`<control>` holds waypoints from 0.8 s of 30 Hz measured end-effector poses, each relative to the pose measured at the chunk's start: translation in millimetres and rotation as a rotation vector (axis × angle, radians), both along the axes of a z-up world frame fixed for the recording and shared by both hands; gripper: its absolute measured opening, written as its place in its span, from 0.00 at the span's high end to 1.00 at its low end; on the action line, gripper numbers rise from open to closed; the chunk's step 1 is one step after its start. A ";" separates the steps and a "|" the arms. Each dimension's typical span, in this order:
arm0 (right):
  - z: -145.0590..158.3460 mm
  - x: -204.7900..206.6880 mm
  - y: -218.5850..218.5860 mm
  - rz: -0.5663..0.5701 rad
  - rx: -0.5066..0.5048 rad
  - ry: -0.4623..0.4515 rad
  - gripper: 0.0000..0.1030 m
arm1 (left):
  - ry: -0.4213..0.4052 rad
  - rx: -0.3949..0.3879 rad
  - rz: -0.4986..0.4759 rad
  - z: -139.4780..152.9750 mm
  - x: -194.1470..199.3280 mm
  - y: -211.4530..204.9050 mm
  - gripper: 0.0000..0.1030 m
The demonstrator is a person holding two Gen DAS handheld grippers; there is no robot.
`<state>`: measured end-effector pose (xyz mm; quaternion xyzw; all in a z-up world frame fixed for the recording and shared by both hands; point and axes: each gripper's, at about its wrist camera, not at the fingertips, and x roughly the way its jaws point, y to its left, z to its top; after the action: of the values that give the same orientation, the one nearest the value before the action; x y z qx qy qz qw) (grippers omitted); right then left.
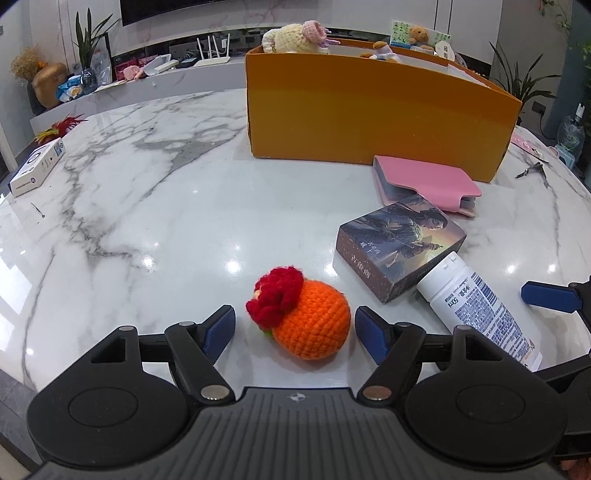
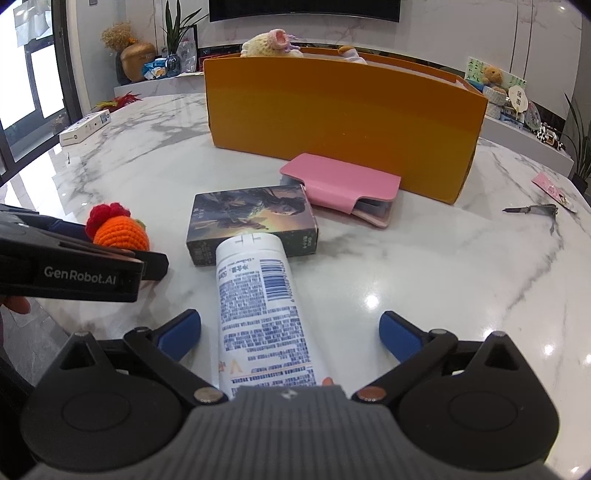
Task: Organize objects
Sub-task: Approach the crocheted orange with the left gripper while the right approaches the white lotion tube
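Glossy white marble table (image 1: 147,221) – veined grey – orange box (image 1: 369,110) behind.

You are in a home, in a living room. A big dark TV screen (image 2: 304,9) hangs on the marble wall. Under it runs a long white shelf (image 1: 129,83) with a gold vase (image 2: 137,59) of dried flowers, green plants (image 1: 86,38), a white router (image 1: 214,55) and a small teddy bear (image 2: 493,75). You work at a shiny marble table (image 1: 147,206). Tall glass doors (image 2: 26,74) stand past its far left edge.
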<state>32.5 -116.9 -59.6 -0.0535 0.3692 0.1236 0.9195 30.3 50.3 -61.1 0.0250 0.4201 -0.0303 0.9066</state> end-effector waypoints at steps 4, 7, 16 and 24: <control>0.1 -0.5 0.2 0.002 -0.001 -0.003 0.01 | -0.011 0.001 0.002 -0.6 -1.5 -0.1 0.18; 0.1 -0.2 0.8 0.003 -0.002 -0.001 0.01 | -0.015 0.003 0.005 -1.4 -2.0 0.3 0.16; 0.6 -0.1 1.5 0.005 -0.006 0.007 0.01 | -0.016 0.005 0.014 -1.3 -2.9 0.0 0.16; 5.0 -6.6 4.2 0.044 -0.001 -0.022 0.31 | -0.019 0.005 0.017 -1.1 -3.8 0.5 0.27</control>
<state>25.9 -112.7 -54.6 -0.0634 0.3578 0.1431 0.9206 26.4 50.8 -62.2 0.0240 0.4117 -0.0211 0.9108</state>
